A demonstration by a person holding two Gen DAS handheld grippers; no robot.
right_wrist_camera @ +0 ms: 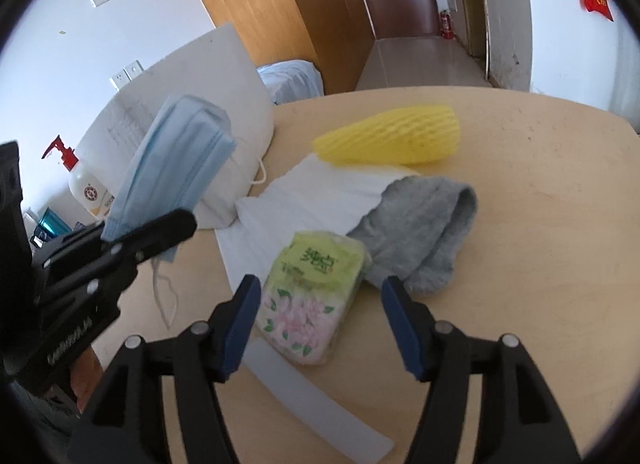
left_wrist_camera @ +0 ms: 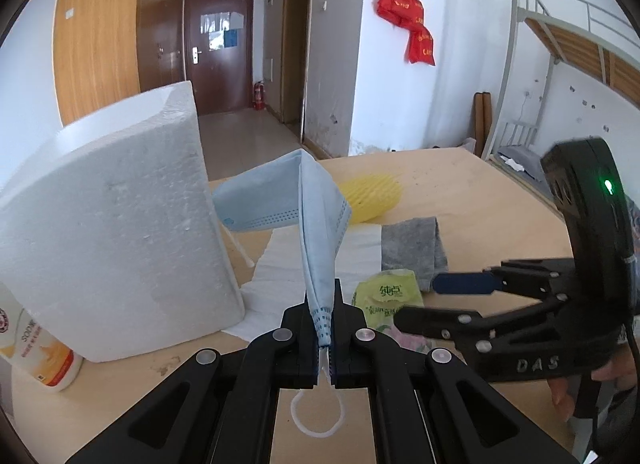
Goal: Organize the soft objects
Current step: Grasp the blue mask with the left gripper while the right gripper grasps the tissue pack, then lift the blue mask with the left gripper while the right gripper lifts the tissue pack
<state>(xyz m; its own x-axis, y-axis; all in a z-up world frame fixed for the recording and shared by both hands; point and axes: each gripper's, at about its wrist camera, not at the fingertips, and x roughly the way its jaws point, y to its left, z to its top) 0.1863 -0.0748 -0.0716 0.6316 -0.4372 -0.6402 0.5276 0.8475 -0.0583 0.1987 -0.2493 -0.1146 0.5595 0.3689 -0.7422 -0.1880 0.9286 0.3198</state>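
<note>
My left gripper [left_wrist_camera: 325,314] is shut on a blue face mask [left_wrist_camera: 316,216] and holds it up above the table, beside the white foam box [left_wrist_camera: 120,232]. The mask [right_wrist_camera: 176,168] and the left gripper [right_wrist_camera: 160,230] also show in the right wrist view. My right gripper [right_wrist_camera: 320,304] is open, its blue pads on either side of a green tissue pack [right_wrist_camera: 312,296] lying on the table. It shows in the left wrist view [left_wrist_camera: 432,304] with the tissue pack [left_wrist_camera: 386,296]. A grey sock [right_wrist_camera: 424,232], a white cloth [right_wrist_camera: 312,200] and a yellow foam net [right_wrist_camera: 392,140] lie beyond.
A lotion pump bottle [right_wrist_camera: 86,184] stands left of the foam box [right_wrist_camera: 192,104]. The wooden table [right_wrist_camera: 540,224] extends to the right. A white strip [right_wrist_camera: 320,396] lies near the front edge. A bunk bed frame [left_wrist_camera: 560,44] stands behind the table.
</note>
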